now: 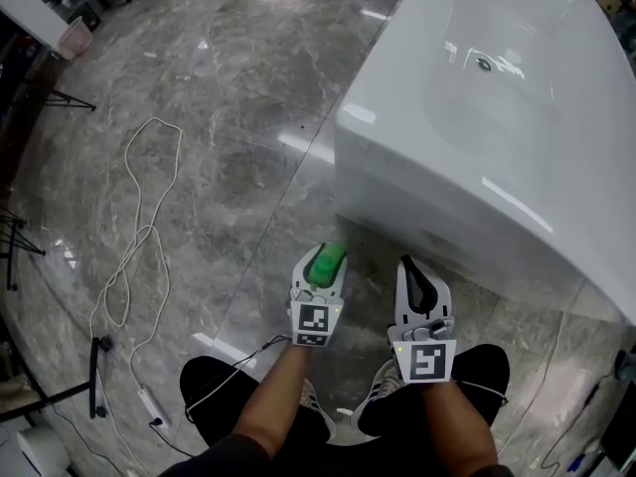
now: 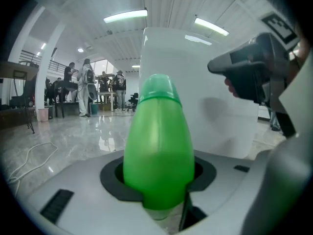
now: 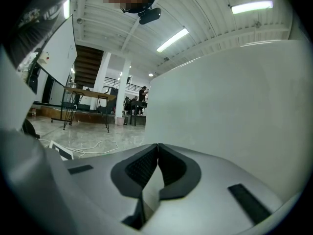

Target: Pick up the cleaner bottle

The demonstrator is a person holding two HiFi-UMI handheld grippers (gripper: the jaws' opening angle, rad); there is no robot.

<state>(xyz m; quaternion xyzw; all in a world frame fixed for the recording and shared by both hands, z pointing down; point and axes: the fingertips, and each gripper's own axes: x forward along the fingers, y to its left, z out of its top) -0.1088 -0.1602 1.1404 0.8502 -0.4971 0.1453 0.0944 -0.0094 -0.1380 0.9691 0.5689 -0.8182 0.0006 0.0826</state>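
Observation:
The cleaner bottle point(image 2: 159, 146) is bright green with a rounded green cap. It stands upright between the dark pads of my left gripper point(image 2: 159, 180), which is shut on its body. From the head view the bottle point(image 1: 326, 264) shows as a green top poking out of the left gripper point(image 1: 319, 278), held off the floor beside the bathtub. My right gripper point(image 1: 415, 284) hovers just to the right of it, jaws pressed together and holding nothing. In the right gripper view its black pads point(image 3: 157, 166) meet in front of the tub's white wall.
A large white bathtub point(image 1: 497, 137) fills the right side, its wall close ahead of both grippers. A white cable point(image 1: 139, 237) loops over the grey marble floor point(image 1: 229, 117) at left. My shoes point(image 1: 343, 405) stand right below the grippers. People and tables stand far off in the hall.

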